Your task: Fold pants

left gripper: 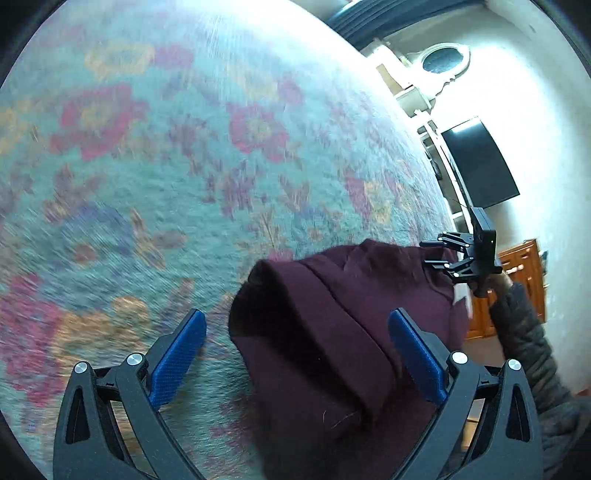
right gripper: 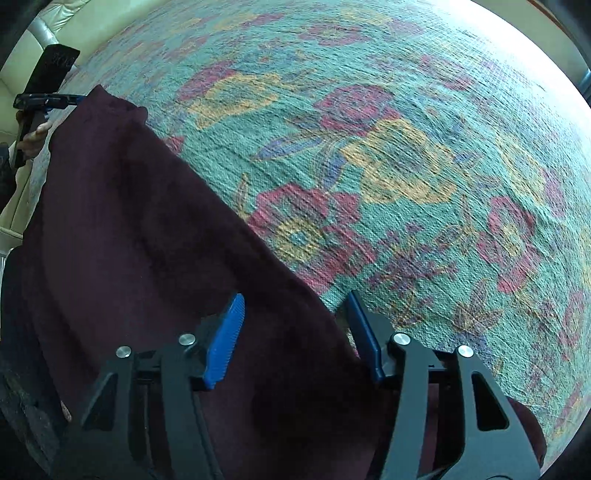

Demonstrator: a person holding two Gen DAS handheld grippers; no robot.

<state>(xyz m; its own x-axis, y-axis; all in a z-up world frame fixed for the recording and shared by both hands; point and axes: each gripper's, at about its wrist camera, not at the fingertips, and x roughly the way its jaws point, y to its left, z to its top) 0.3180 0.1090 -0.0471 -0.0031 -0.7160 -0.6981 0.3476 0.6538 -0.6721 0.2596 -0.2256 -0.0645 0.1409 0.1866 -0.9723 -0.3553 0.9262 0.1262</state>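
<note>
Dark maroon pants point(left gripper: 325, 369) lie folded in a long band on a teal floral rug point(left gripper: 166, 177). My left gripper point(left gripper: 297, 314) hovers over one end of the band. Its blue pads point(left gripper: 177, 354) stand wide apart and touch no cloth. In the right wrist view the pants point(right gripper: 129, 221) run from the lower middle up to the left. My right gripper point(right gripper: 295, 297) points steeply down at their near end with its jaws partly apart. Cloth lies between the pads point(right gripper: 225, 339), but they do not pinch it. Each gripper also shows in the other's view: the right gripper point(left gripper: 424, 253) and the left gripper point(right gripper: 74, 98).
The rug point(right gripper: 406, 177) fills most of both views. A dark sleeve point(left gripper: 524, 339) and a hand point(right gripper: 33, 136) hold the grippers. Beyond the rug are a black screen point(left gripper: 480, 162), a wooden cabinet point(left gripper: 524, 266) and a cream sofa point(right gripper: 55, 22).
</note>
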